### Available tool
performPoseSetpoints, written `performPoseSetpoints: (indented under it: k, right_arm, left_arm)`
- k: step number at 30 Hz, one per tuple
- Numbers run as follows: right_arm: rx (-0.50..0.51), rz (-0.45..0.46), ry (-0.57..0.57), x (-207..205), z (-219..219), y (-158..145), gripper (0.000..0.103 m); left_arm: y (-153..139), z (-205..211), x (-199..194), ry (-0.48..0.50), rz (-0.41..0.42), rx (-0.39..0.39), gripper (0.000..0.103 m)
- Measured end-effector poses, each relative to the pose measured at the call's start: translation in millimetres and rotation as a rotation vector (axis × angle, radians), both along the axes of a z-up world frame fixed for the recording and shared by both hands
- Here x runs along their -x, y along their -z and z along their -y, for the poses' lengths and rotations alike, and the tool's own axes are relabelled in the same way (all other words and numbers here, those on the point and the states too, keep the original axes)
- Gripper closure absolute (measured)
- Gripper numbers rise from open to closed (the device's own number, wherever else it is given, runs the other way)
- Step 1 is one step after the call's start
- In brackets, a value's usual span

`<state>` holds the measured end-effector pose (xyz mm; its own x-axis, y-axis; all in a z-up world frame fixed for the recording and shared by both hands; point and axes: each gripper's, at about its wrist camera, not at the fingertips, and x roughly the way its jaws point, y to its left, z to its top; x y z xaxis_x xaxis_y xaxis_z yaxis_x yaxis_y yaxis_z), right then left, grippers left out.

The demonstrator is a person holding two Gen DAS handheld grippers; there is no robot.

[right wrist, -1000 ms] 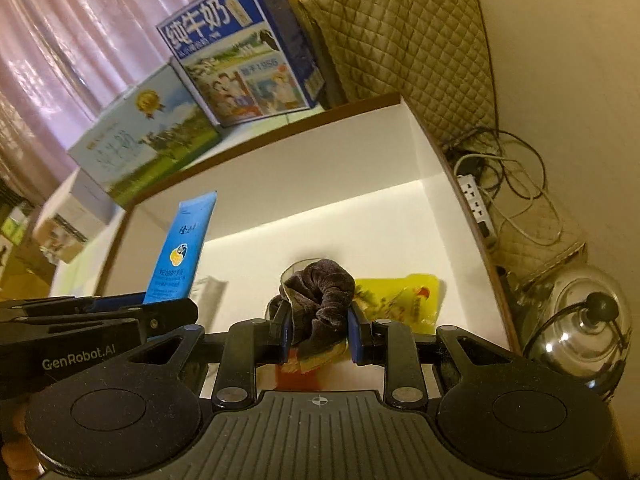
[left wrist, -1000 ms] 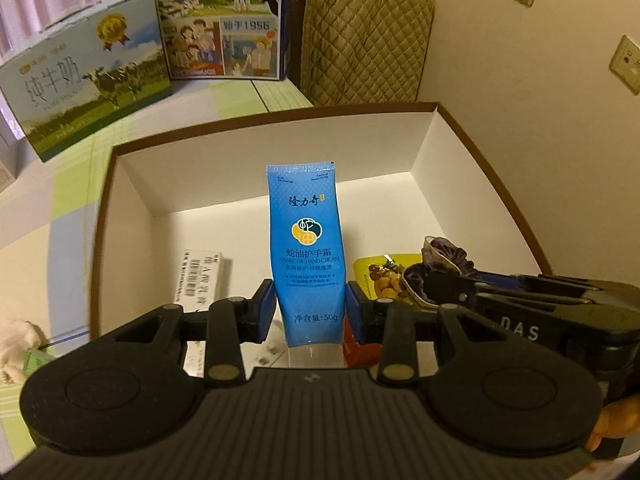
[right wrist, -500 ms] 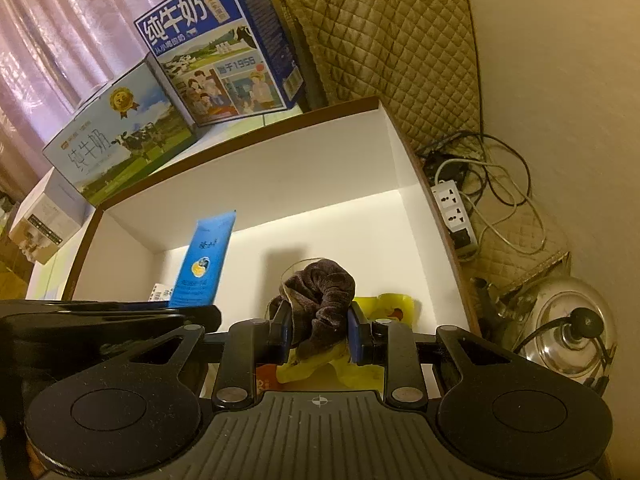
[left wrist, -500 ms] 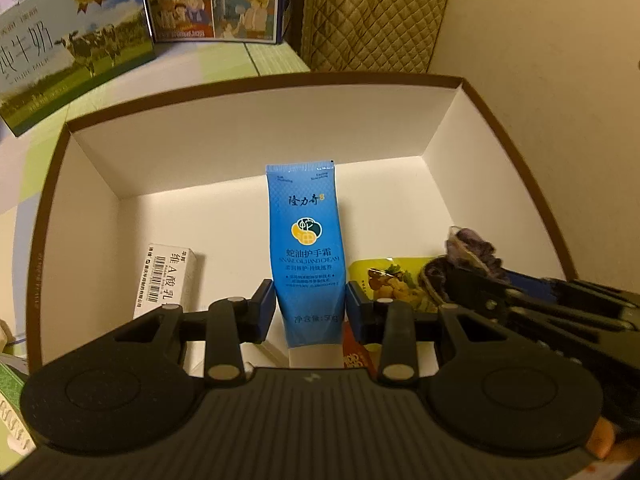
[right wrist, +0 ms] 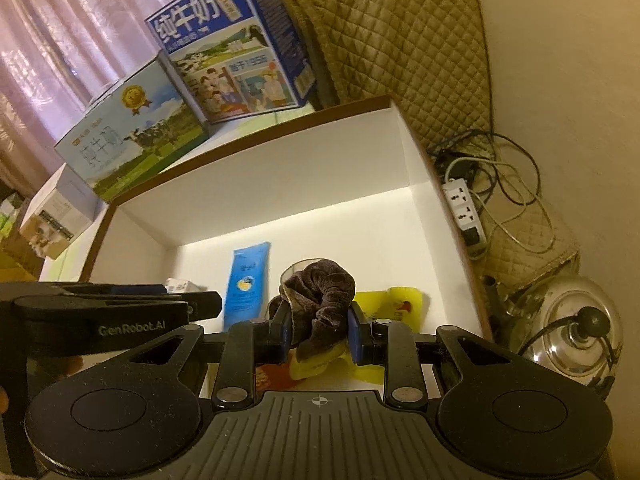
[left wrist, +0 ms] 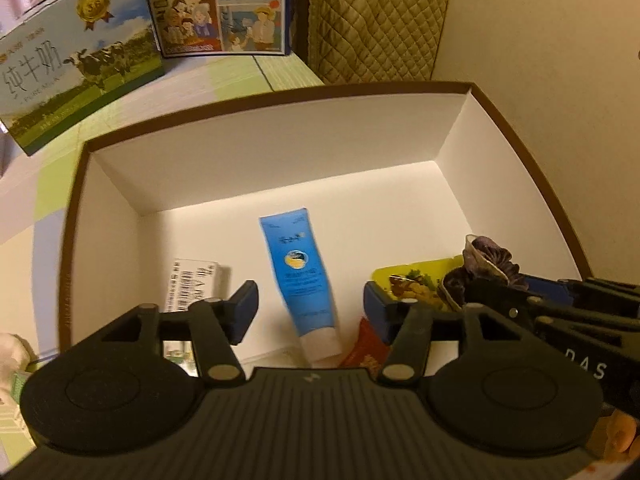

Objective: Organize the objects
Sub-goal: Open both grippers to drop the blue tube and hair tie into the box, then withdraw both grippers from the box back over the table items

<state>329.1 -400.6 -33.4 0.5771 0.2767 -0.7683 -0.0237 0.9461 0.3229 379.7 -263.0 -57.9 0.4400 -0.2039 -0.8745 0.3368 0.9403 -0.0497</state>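
Note:
A blue hand-cream tube [left wrist: 300,276] lies on the floor of the white box [left wrist: 256,168], cap end toward me. My left gripper [left wrist: 310,306] hangs open above it, its fingers apart on either side of the tube. The tube [right wrist: 246,286] also shows in the right wrist view, left of my right gripper [right wrist: 318,330]. That gripper is shut on a dark velvet scrunchie [right wrist: 320,292] and holds it over the box [right wrist: 280,176]. The scrunchie [left wrist: 488,258] and right gripper also enter the left wrist view at the right.
In the box lie a small white carton with a barcode [left wrist: 192,282], a yellow snack packet [left wrist: 412,280] and a red packet [left wrist: 366,350]. Two milk cartons [left wrist: 68,76] [left wrist: 218,4] stand behind the box. A power strip with cables [right wrist: 466,208] and a glass kettle [right wrist: 576,332] sit at the right.
My left gripper has opened and let go of the blue tube, which now lies on the box floor. My right gripper still holds the scrunchie, slightly lower over the box.

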Motion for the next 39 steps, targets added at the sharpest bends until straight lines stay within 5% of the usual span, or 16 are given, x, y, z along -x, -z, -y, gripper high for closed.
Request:
performPoseSetpoints:
  k: [5,7,9,39]
  right_arm:
    - [-0.045,0.055,-0.009,-2,-5,-9,0.071]
    - [-0.078,0.079,0.012,-4,-6,-15,0.044]
    - [-0.118,0.118,0.031,-3,-5,-21,0.034]
    - [-0.007,0.184,-0.065,118,-37,-64,0.030]
  left_arm:
    - [-11,-19,1,-0.017,0.015,0.010,0.035]
    - [-16,-26,2,-0.022,0.033,0.007,0.026]
    - [-22,-33,5,-0.022,0.054,0.009,0.023]
    - [-81,-127,127,-0.089,0.142,0.134,0.012]
